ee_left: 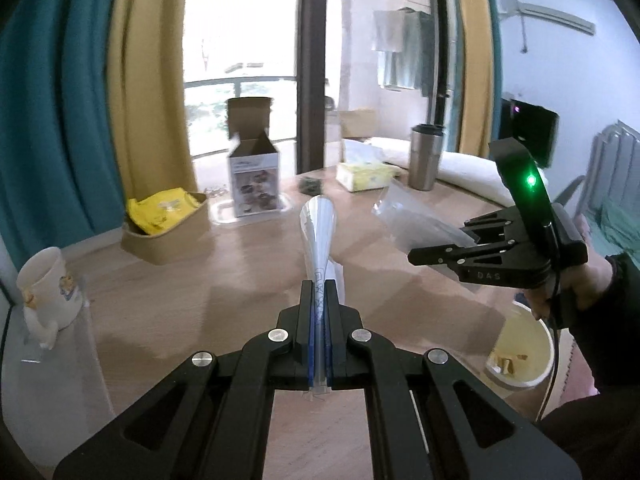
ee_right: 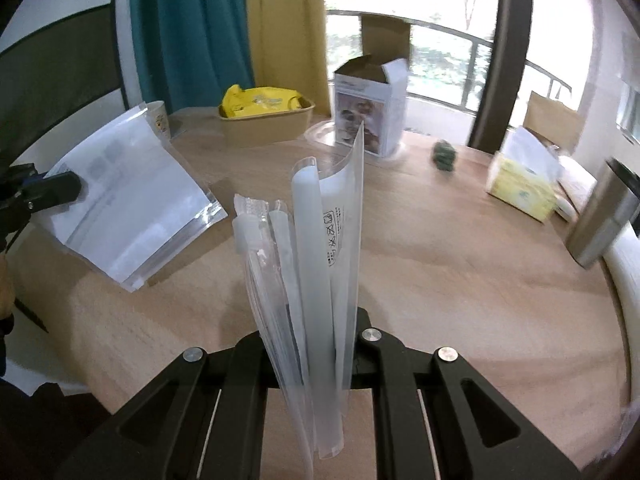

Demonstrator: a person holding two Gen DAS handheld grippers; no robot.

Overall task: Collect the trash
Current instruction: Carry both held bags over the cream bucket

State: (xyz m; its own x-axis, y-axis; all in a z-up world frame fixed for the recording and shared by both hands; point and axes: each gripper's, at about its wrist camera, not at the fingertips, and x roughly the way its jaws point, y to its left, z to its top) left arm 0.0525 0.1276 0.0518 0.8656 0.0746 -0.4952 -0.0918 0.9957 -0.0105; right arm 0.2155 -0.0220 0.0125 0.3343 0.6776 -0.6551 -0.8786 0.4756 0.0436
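Left gripper (ee_left: 319, 312) jaws fully closed on a clear flat plastic bag (ee_left: 318, 236), seen edge-on in the left wrist view; the right wrist view shows the same bag (ee_right: 132, 200) broadside, lifted above the wooden table (ee_right: 460, 272). Right gripper (ee_right: 316, 344) jaws nearly closed, pinching a bundle of folded clear plastic wrappers (ee_right: 312, 280) with printed care symbols; the bundle stands upright between the fingers, clear of the tabletop. From the left wrist view the right gripper (ee_left: 424, 258) sits to the right with its wrappers (ee_left: 416, 216) trailing, green indicator lit, held by a hand (ee_left: 576, 280). On the table: tan tray (ee_left: 160, 244) with yellow packaging (ee_left: 160, 210), open printed carton (ee_left: 254, 184), yellow tissue box (ee_left: 366, 176), steel tumbler (ee_left: 426, 158), small dark object (ee_right: 443, 156). White mug (ee_left: 48, 288) at left edge. Paper bowl (ee_left: 520, 352) below the right hand
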